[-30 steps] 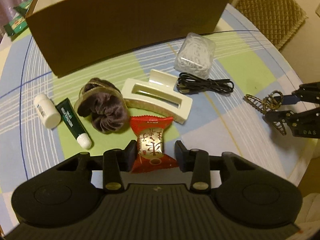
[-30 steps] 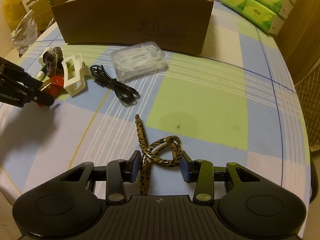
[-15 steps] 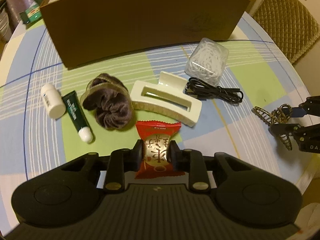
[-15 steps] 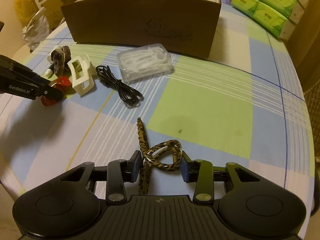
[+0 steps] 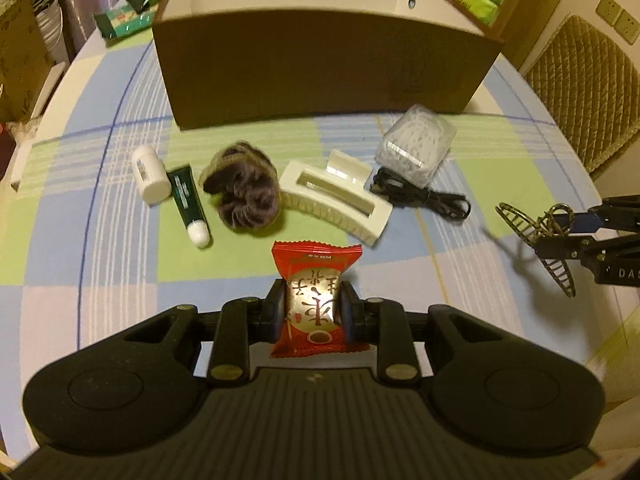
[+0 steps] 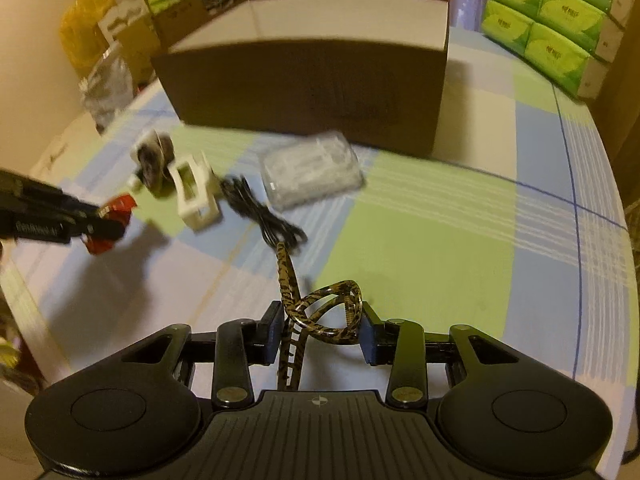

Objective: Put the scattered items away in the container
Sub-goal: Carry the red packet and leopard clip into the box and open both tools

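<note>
the left gripper (image 5: 313,309) clamps a red candy (image 5: 316,300), off the table (image 5: 500,152). the right gripper (image 6: 320,330) pinches a leopard hair clip (image 6: 320,312), also lifted. past them, mid-table, lie a white clip (image 5: 336,196), scrunchie (image 5: 244,196), tube (image 5: 188,204), bottle (image 5: 150,174), cable (image 5: 424,196) and clear case (image 5: 416,148). the box (image 5: 320,72) stands open at the far edge.

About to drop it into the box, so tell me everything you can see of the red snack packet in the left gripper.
The red snack packet is a small sealed wrapper, glossy red with crimped ends and a gold oval panel bearing red characters. It stands roughly upright, its top edge pointing toward the cardboard box. The left gripper is shut on its middle, a pad on each side. In the right wrist view it appears lifted off the tablecloth; nothing else touches it.
</note>
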A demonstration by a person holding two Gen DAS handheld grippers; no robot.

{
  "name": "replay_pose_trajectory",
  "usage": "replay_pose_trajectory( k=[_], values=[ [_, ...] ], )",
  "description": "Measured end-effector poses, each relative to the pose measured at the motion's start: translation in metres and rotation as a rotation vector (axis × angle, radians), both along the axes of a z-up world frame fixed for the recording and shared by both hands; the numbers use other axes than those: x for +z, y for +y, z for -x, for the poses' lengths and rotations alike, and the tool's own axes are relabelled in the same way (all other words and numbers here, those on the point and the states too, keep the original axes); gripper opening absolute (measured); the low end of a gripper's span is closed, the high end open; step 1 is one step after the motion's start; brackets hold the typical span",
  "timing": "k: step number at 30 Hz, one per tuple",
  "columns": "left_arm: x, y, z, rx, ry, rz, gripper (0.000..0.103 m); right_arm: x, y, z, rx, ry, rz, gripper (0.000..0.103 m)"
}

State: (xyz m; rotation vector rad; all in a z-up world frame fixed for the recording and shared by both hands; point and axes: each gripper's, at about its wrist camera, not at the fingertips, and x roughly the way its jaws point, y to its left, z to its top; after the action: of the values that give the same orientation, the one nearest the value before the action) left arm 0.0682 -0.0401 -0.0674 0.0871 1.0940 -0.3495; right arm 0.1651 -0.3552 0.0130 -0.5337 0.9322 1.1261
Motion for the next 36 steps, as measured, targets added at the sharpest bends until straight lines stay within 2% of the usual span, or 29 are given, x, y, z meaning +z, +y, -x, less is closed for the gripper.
replay_pose_trajectory(
  k=[8, 15, 27, 36],
  values=[
    [0.029, 0.004, -0.02, -0.042, -0.062, 0.032, 0.023, 0.027, 0.022, 0.008, -0.042, 0.059, -0.089, 0.036],
    [0.048, 0.006, -0.041, -0.09, -0.101, 0.063, 0.023, 0.043, 0.046, 0.015, -0.048, 0.071, -0.136, 0.036],
    [0.078, -0.001, -0.093, -0.139, -0.201, 0.046, 0.023, 0.081, 0.103, -0.017, -0.032, 0.072, -0.208, 0.036],
    [0.096, -0.005, -0.145, -0.122, -0.246, 0.031, 0.023, 0.102, 0.15, -0.043, 0.0, 0.007, -0.243, 0.036]
  ],
)
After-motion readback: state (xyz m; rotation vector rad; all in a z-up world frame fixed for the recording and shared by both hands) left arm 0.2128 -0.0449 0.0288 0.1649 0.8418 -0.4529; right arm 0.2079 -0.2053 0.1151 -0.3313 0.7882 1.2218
